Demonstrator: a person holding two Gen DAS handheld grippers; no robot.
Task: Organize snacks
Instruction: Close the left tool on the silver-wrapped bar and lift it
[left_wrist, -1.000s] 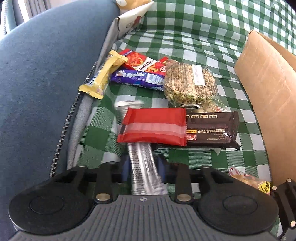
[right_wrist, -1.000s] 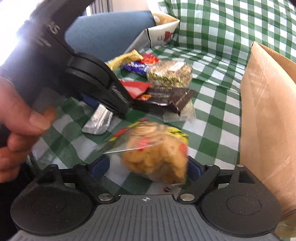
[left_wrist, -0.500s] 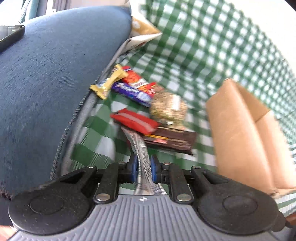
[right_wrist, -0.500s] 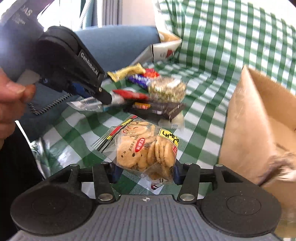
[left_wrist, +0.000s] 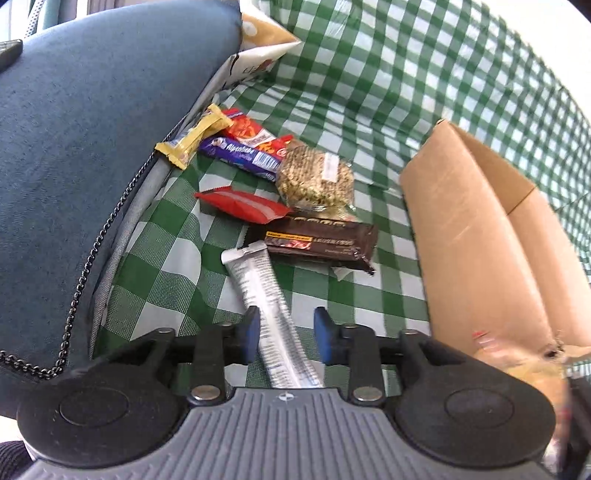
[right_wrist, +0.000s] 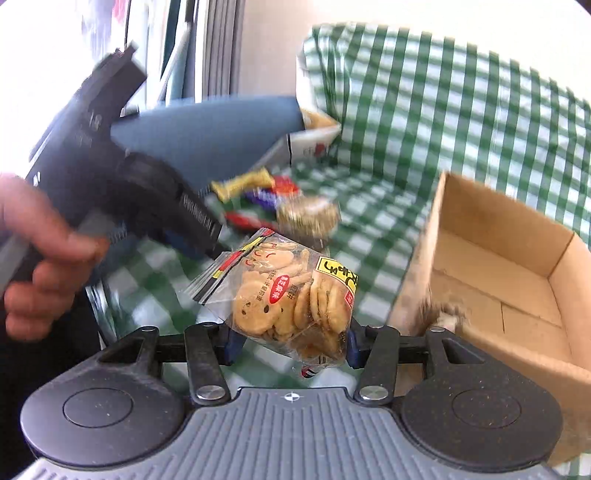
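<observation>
One cookie bag (right_wrist: 291, 299) (between right gripper (right_wrist: 291, 341) pads)

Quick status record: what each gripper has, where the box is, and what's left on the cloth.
left gripper: jaws just opened; silver foil snack packet between them, unclamped
right gripper: shut on clear bag of round biscuits, lifted off the cloth
brown cardboard box: open, right of the snacks
left on green checked cloth: dark brown bar, red packet, seed cake, purple bar, yellow bar

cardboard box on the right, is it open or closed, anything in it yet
Open: the cardboard box has no lid over it, and the right wrist view looks straight down to its floor. The part of the floor that shows is bare; the near corner is hidden.
</observation>
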